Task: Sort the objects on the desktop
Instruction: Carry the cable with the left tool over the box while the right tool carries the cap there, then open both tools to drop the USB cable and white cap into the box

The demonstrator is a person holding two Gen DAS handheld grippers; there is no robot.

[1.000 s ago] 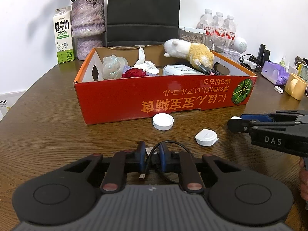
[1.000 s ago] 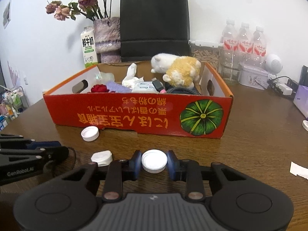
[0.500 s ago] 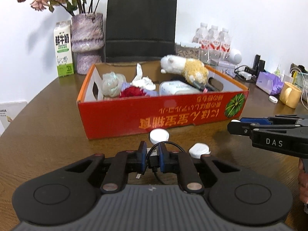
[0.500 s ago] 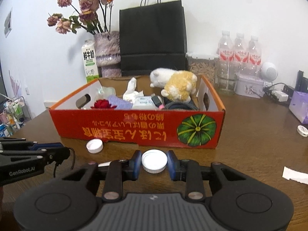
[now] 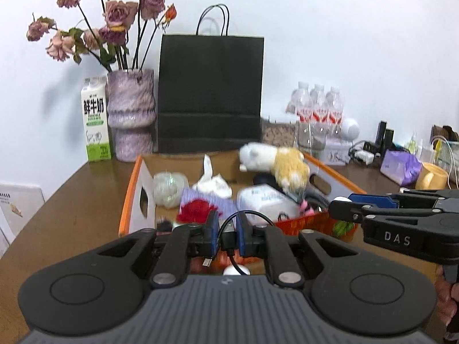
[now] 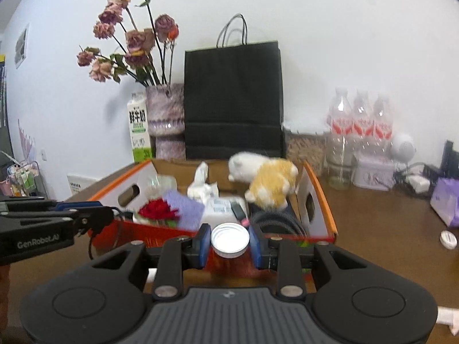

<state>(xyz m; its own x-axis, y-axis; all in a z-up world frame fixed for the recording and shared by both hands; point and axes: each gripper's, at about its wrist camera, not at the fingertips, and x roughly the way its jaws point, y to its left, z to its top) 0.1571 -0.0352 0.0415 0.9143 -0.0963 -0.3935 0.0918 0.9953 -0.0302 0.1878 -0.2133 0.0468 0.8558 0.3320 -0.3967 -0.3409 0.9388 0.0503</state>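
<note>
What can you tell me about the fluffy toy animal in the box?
The plush toy looks soft and fuzzy, with a white front end and a yellow-orange body with white patches. It lies on its side at the far right of the orange cardboard box, on top of other things there, its white end pointing toward the middle of the box. Its lower end rests over a dark coiled cable. It sits close to the right box wall. The picture is blurry, so its face is not clear. Neither gripper touches it.
</note>
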